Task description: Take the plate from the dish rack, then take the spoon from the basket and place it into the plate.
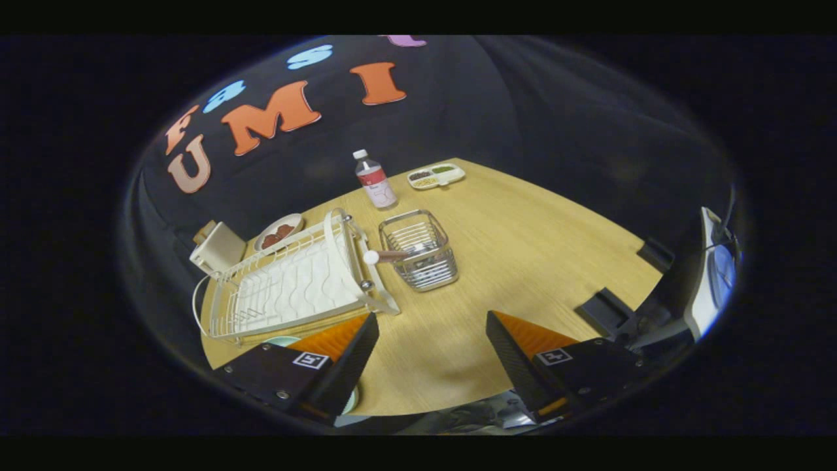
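Nearest of all, just short of the dish rack (294, 284), the gripper (431, 324) is held above the wooden table (523, 261) with its two fingers spread wide apart and nothing grasped between them; only bare tabletop is seen in the gap. A pale plate (282, 341) is glimpsed under the left finger, on the table at the near edge of the dish rack, most of it hidden by the finger. The dish rack itself, a white wire frame on a white tray, is seen just beyond the left finger, and no dish can be made out in it. Just beside the dish rack, on its right, a wire basket (420, 252) is stood, and the spoon (386, 256) is propped in it, its pale rounded end leaning out over the rim toward the dish rack. Behind the dish rack, a small dish (280, 231) with brown contents and a white box (218, 248) are placed. Farther beyond the dish rack, a bottle (375, 180) is stood upright, and a divided tray (436, 175) is set farthest away.
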A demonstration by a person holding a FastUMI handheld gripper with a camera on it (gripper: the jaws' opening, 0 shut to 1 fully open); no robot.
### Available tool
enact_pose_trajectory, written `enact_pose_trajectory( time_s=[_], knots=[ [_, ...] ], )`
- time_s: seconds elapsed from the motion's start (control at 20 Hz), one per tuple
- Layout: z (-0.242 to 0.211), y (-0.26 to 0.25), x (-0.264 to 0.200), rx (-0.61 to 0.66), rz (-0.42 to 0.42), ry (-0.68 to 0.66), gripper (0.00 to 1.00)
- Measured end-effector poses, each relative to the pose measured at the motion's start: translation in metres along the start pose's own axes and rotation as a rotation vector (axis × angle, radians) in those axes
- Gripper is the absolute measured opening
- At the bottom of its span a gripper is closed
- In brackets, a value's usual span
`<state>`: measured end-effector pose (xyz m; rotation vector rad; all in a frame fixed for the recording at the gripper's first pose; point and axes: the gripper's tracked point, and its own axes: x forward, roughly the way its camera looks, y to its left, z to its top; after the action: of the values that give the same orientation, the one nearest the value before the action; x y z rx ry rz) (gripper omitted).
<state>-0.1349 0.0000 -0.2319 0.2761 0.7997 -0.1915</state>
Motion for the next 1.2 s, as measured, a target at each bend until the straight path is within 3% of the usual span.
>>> enact_pose_trajectory(
  time_s=[0.4, 0.95, 1.05, 1.2],
  knots=[
    [0.066, -0.004, 0.016, -0.16, 0.011, -0.115, 0.99],
    [0.074, 0.057, 0.03, -0.299, 0.165, -0.15, 0.93],
    [0.064, 0.061, 0.036, -0.345, 0.169, -0.124, 0.9],
    [0.057, 0.058, 0.044, -0.37, 0.151, -0.106, 0.66]
  ],
)
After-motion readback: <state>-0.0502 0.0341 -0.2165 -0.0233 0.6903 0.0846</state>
